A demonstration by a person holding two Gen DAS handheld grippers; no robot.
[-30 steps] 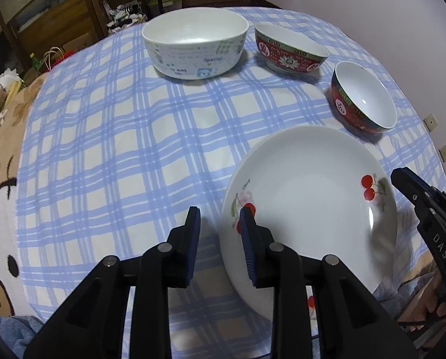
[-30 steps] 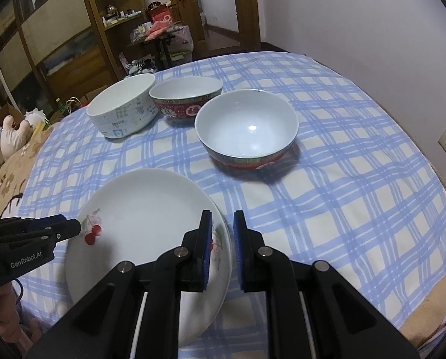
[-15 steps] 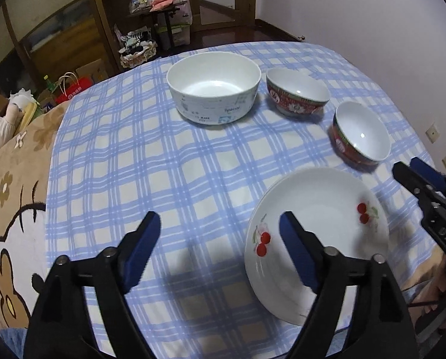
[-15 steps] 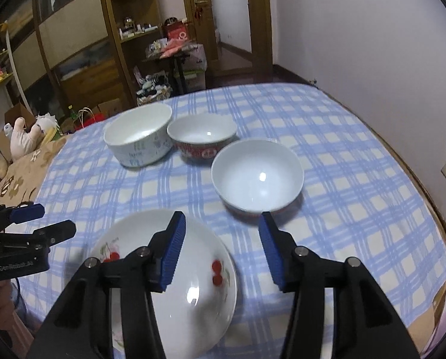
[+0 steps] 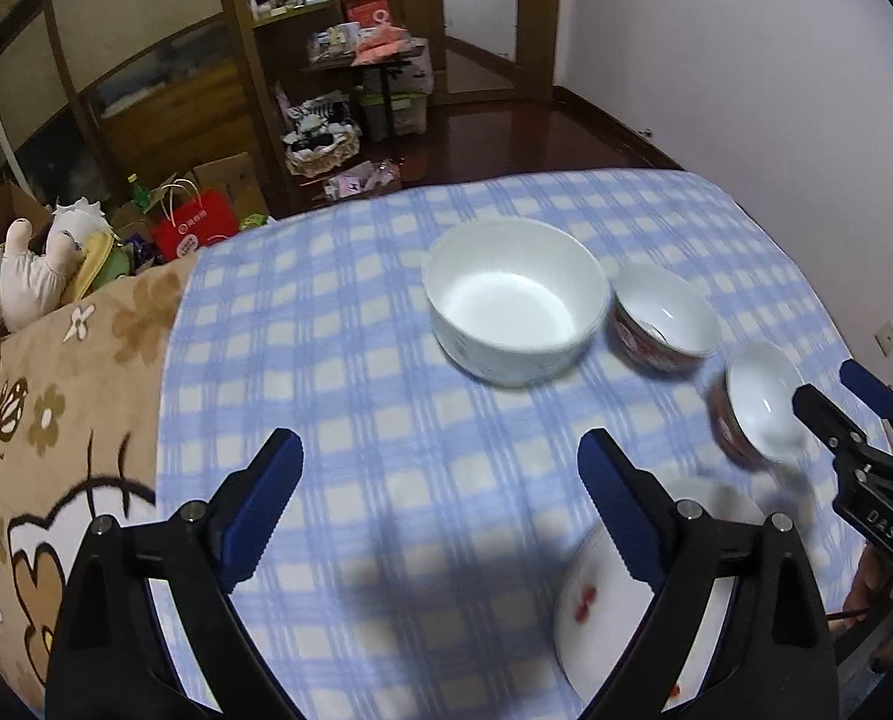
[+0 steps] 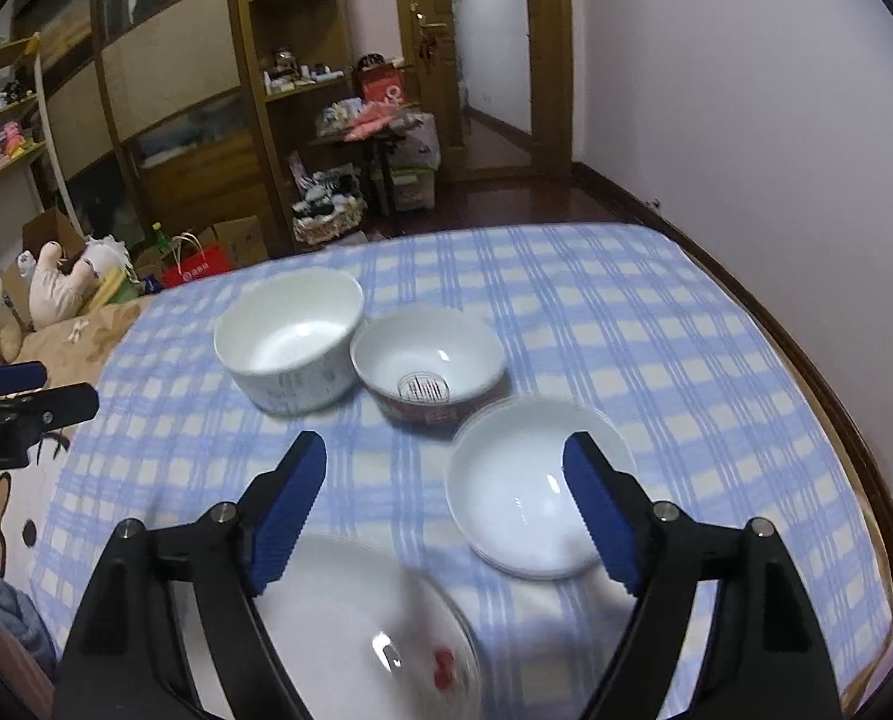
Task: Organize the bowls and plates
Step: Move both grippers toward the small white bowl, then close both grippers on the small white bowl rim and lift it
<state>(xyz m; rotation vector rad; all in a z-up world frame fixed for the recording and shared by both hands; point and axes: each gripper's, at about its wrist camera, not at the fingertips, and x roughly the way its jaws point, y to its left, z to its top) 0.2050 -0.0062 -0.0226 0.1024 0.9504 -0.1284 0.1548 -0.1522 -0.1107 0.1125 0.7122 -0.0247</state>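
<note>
**Both grippers spread wide above the checked cloth, plate lying free**

My left gripper point(image 5: 440, 468) has its jaws spread wide with nothing between them; they have just been opening. My right gripper point(image 6: 446, 468) is likewise spread and has just been opening, its blue ribbed pads point(image 6: 287, 495) clear of everything. Neither touches any dish.

Just below the right gripper lies the plate point(image 6: 350, 636), white and shallow with a small red cherry print, flat on the cloth and blurred in both views. In the left view the same plate point(image 5: 602, 612) sits under that gripper's right finger.

Beyond it I count three bowls. The nearest red bowl point(image 6: 521, 495), white inside, shows between the right gripper's fingers. Behind it stands a second red bowl point(image 6: 428, 372), with a patterned outside and a printed mark at its bottom. Just beside that is the big white bowl point(image 6: 290, 342), straight-walled with faint pale print on its side. All three stand upright and look glossy, like ceramic.

The surface is a blue-and-white checked cloth point(image 5: 386, 360) over a counter with a rounded edge. At the left a tan blanket point(image 5: 56, 390) with a cartoon print begins.

The room beyond has a dark wooden floor, tall wooden shelving point(image 6: 278, 120) crowded with small items, a red paper bag point(image 5: 197, 228), cardboard boxes and plush toys point(image 5: 44, 264). The wall at the right is plain and pale.
</note>
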